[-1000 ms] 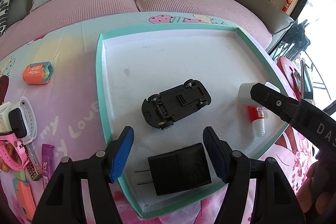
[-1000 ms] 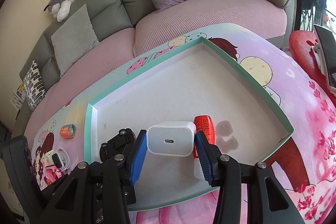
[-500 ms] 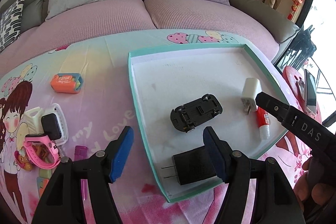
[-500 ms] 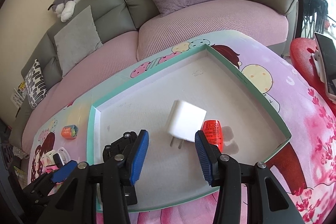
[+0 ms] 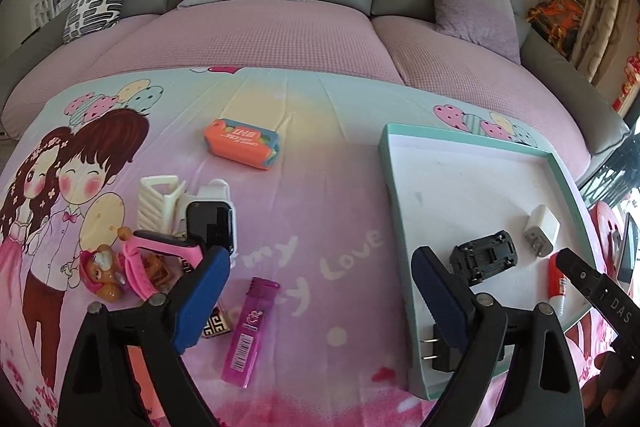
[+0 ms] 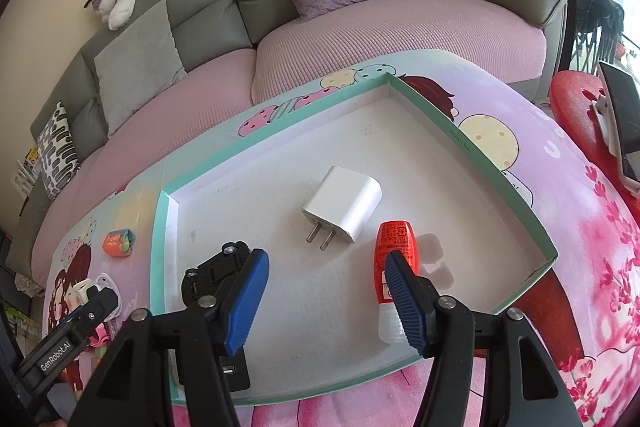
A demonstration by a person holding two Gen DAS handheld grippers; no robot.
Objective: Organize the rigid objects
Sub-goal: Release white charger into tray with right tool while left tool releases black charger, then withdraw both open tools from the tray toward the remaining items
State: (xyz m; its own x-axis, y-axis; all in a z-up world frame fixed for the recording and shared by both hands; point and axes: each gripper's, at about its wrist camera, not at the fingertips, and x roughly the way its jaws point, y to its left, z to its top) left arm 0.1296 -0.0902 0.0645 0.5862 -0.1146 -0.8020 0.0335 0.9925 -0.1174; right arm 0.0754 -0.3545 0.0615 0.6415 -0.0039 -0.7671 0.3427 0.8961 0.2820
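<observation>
Both grippers' fingers have just been opening, nothing between them, so I'm lining the left gripper [image 5: 320, 291] squarely over the purple lighter [image 5: 250, 331] before pinching its long sides, while the right gripper [image 6: 324, 301] waits over the tray [image 6: 472, 151].

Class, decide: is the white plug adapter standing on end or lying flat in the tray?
Lying flat: the white plug adapter rests on its broad side, prongs level.

left claw [image 5: 320, 301]: jaws just opened wide, nothing between | right claw [image 6: 324, 301]: jaws just opened, empty
</observation>
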